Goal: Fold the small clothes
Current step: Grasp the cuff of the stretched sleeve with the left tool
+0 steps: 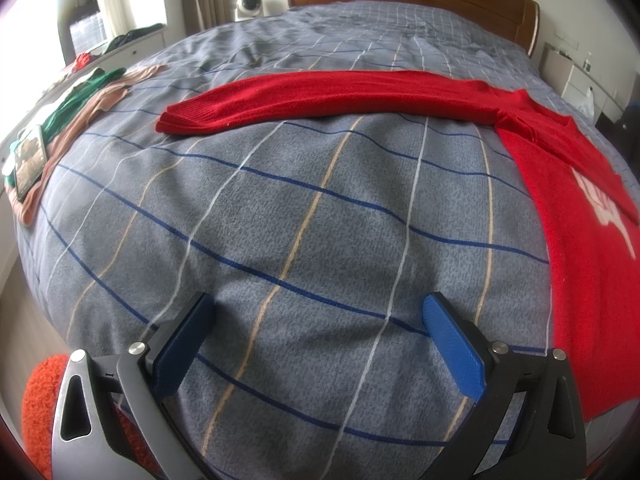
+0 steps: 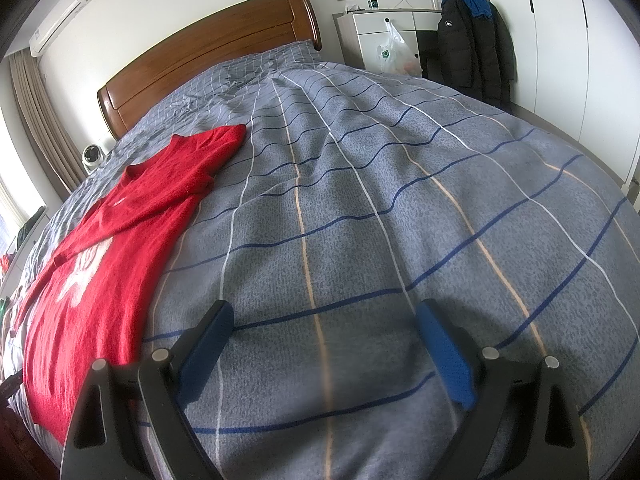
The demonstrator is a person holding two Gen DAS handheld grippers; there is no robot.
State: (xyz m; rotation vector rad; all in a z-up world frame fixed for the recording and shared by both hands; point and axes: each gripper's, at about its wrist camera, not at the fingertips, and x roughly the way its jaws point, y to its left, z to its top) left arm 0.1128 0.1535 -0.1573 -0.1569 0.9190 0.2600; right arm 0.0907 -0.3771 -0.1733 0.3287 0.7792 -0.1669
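A red knit sweater (image 1: 568,184) with a white print lies flat on the grey checked bed cover (image 1: 304,208). One long sleeve (image 1: 320,96) stretches leftward across the bed in the left wrist view. My left gripper (image 1: 318,312) hovers open over bare cover, left of the sweater's body and nearer than the sleeve. In the right wrist view the sweater (image 2: 116,232) lies at the left with a short folded sleeve end (image 2: 216,144) toward the headboard. My right gripper (image 2: 324,316) stands open over bare cover, just right of the sweater's hem side.
Green and beige clothes (image 1: 84,100) and a framed picture (image 1: 30,158) lie at the bed's left edge. A wooden headboard (image 2: 208,48) stands at the far end. A black coat (image 2: 472,44) hangs by a white cabinet (image 2: 380,36). An orange fuzzy object (image 1: 40,400) sits low left.
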